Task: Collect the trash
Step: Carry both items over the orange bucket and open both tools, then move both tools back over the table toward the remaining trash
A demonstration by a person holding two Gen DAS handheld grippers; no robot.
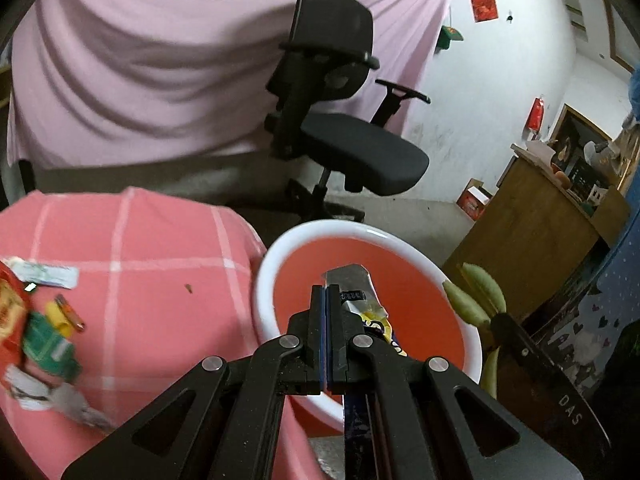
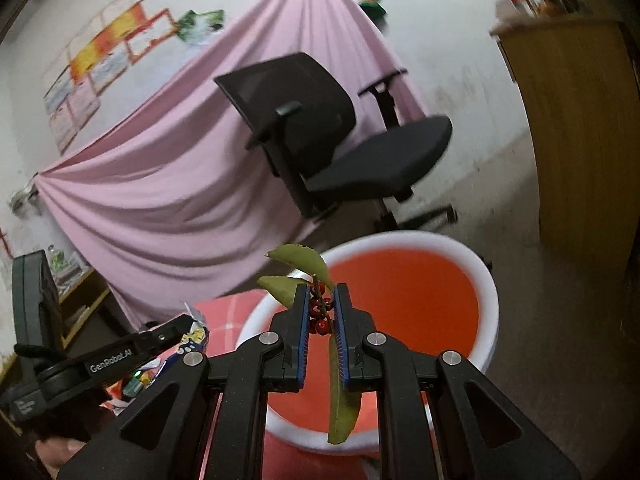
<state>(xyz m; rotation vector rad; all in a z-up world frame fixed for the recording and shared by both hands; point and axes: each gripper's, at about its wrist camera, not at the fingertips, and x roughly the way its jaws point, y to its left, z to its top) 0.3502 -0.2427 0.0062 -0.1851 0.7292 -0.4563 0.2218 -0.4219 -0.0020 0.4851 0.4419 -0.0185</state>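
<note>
My left gripper point(image 1: 325, 294) is shut on a crumpled foil snack wrapper point(image 1: 362, 304) and holds it over the red bin with a white rim point(image 1: 264, 280). My right gripper point(image 2: 321, 300) is shut on a leafy sprig with red berries point(image 2: 318, 308) and holds it above the same bin point(image 2: 490, 300). The sprig's green leaves point(image 1: 476, 300) and the right gripper's body show at the right of the left wrist view. The left gripper with its wrapper point(image 2: 194, 336) shows at the lower left of the right wrist view. Several wrappers point(image 1: 40, 320) lie on the pink checked tablecloth point(image 1: 160, 264).
A black office chair point(image 1: 340, 136) stands behind the bin, in front of a pink draped sheet point(image 1: 140, 80). A wooden cabinet point(image 1: 532, 232) stands at the right. The bin sits beside the table's edge.
</note>
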